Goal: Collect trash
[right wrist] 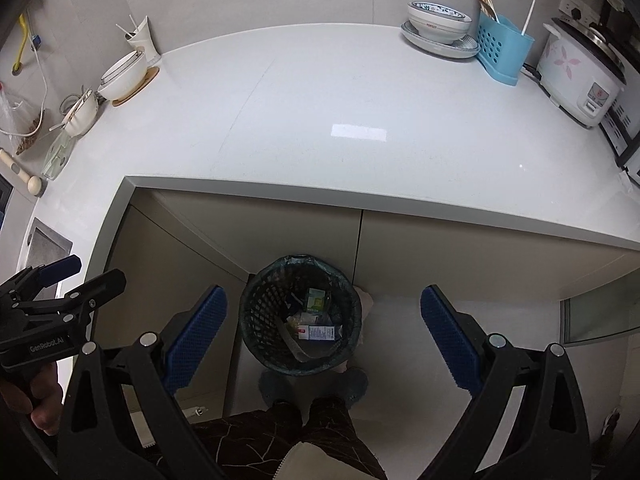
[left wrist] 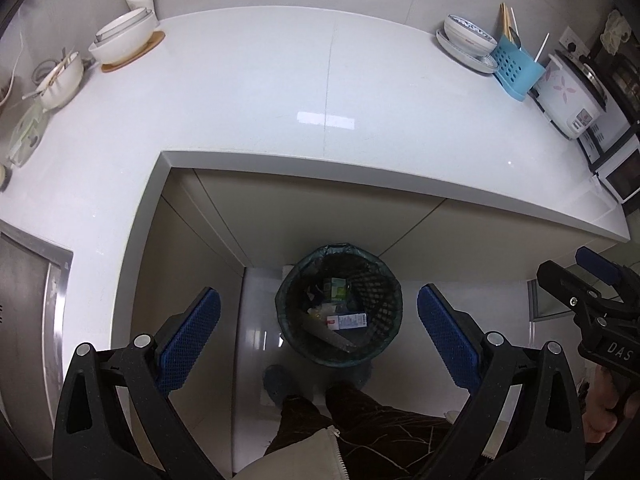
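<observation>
A round black mesh trash bin [left wrist: 384,280] with a dark liner stands on the floor below the counter; it also shows in the right wrist view [right wrist: 260,304]. Inside lie a small red-and-blue carton [left wrist: 347,322], a green carton [left wrist: 335,289] and other scraps. My left gripper [left wrist: 318,340] is open and empty, held high above the bin. My right gripper [right wrist: 324,338] is open and empty, also above the bin. The right gripper also appears at the right edge of the left wrist view [left wrist: 600,292], and the left gripper at the left edge of the right wrist view [right wrist: 52,292].
A white L-shaped countertop [left wrist: 260,92] carries white bowls [left wrist: 124,38] on a wooden coaster, a bowl on a plate [left wrist: 468,38], a blue utensil holder [left wrist: 514,68] and a rice cooker [left wrist: 568,96]. Cabinet doors [right wrist: 260,228] stand behind the bin. The person's legs [left wrist: 320,420] are below.
</observation>
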The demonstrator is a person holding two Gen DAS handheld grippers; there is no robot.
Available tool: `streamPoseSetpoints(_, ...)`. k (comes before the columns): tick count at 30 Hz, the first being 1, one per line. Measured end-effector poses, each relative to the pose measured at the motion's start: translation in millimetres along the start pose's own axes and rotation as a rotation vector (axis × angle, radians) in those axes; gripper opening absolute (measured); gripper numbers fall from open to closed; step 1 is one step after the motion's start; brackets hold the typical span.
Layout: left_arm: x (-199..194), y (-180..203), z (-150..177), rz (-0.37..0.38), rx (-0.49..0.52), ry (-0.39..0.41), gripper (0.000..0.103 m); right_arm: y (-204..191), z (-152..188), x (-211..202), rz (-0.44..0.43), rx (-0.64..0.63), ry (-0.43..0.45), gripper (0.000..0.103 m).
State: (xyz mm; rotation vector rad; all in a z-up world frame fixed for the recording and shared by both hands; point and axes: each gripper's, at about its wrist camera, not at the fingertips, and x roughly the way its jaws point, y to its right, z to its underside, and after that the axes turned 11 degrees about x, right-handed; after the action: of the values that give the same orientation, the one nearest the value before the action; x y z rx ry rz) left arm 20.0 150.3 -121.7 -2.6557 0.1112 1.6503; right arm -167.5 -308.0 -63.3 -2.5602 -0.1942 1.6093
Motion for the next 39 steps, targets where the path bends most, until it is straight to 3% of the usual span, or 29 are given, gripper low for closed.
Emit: streamPoseSetpoints(39,-17,9,2,0.038,0.017,0.009,0.097,0,-1,-19,0.010,-0.002,-0.017,0.094)
